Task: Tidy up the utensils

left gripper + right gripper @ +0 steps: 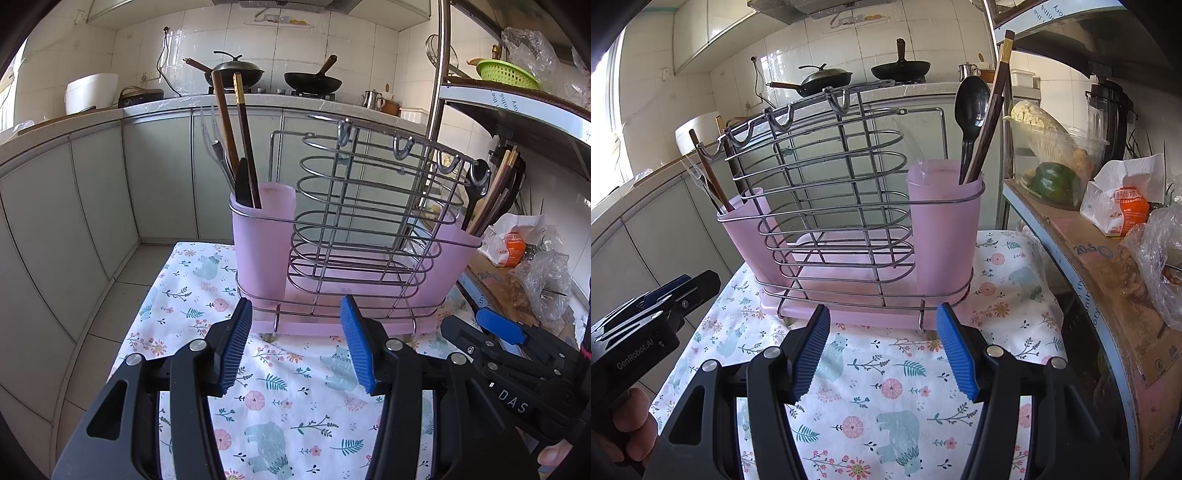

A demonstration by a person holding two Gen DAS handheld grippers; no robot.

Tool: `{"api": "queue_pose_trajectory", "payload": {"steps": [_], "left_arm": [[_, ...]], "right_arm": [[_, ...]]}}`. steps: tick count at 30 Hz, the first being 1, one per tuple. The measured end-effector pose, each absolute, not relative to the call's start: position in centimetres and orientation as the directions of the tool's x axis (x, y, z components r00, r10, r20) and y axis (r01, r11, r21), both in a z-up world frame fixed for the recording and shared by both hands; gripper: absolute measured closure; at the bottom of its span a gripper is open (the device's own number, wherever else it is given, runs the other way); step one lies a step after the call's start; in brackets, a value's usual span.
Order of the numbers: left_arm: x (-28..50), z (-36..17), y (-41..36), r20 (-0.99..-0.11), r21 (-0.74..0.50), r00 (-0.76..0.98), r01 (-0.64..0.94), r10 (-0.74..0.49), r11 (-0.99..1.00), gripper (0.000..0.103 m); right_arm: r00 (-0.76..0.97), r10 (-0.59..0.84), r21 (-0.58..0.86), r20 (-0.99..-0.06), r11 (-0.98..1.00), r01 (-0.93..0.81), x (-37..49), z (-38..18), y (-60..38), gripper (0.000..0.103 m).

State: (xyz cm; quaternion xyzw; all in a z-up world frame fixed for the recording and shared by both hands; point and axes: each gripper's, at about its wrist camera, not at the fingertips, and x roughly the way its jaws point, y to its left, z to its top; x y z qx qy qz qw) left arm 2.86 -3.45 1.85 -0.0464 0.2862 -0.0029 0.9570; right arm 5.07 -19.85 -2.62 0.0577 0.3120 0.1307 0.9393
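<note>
Rack point(354, 221) is standing mid-frame on the cloth point(280, 398); chopsticks point(236, 140) are sitting in its left cup point(258, 251), spoon point(969, 122) in its right cup point(942, 236).

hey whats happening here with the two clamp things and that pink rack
A person holds a gripper in each hand in front of a wire utensil rack with pink plastic cups, which stands on a floral cloth. The left gripper and the right gripper are both open and empty, short of the rack. Chopsticks and a clear fork stand in one end cup, a black spoon and more chopsticks in the other. Nothing is being picked up yet.
</note>
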Motion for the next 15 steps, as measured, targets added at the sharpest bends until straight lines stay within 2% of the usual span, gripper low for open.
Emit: {"api": "queue_pose_trajectory", "payload": {"steps": [15], "left_arm": [[3.7,1.11,-2.89,-0.578,-0.102,0.815,-0.041,-0.026,0.994,0.053]], "right_arm": [[0.758,0.277,0.187,-0.591,0.961,-0.205,5.66,-3.19,-19.66,0.044]]}}
